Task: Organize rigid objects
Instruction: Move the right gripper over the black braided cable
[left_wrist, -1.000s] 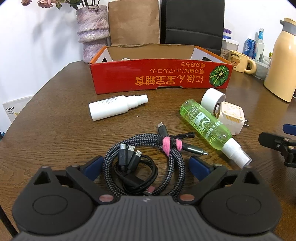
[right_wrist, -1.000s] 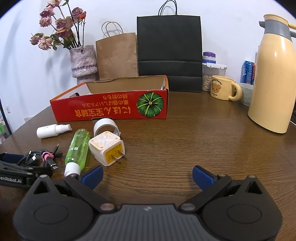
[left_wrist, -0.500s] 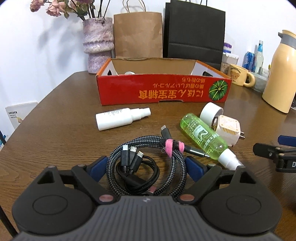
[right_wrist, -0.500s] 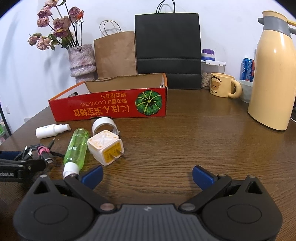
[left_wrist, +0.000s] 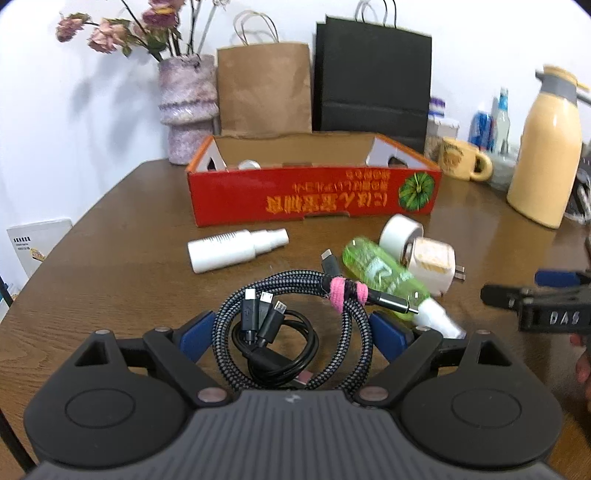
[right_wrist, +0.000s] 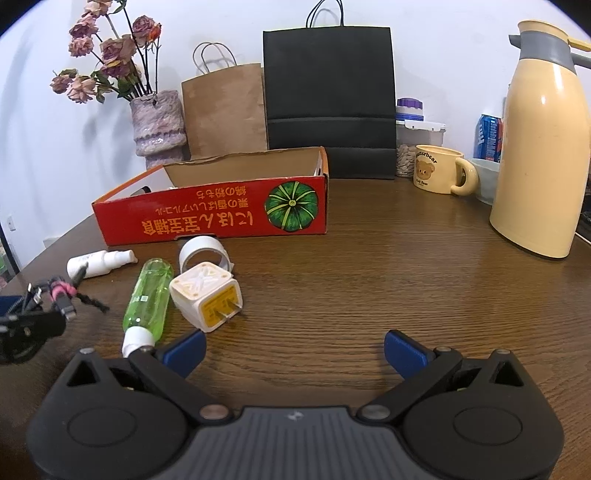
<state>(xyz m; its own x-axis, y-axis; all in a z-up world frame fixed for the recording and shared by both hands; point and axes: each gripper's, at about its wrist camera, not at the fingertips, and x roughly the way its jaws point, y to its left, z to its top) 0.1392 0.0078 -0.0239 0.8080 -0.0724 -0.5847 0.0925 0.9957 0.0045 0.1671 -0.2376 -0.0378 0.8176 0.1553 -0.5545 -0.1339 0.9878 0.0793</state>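
I see the coiled cable bundle (left_wrist: 295, 328) lying on the wooden table (left_wrist: 110, 280) directly between the left gripper (left_wrist: 291, 332) fingers, whose blue pads (left_wrist: 195, 334) flank the coil on both sides; whether they touch it I cannot tell. Its jaws stand wide apart. My right gripper (right_wrist: 293, 347) is also spread wide, holding nothing, over bare wood, with the green spray bottle (right_wrist: 149, 295) just beside its left finger. Count: one cable bundle, one green bottle, one white spray bottle (left_wrist: 236, 249), one charger plug (right_wrist: 207, 299), one tape roll (right_wrist: 203, 253), one red cardboard box (right_wrist: 210, 214).
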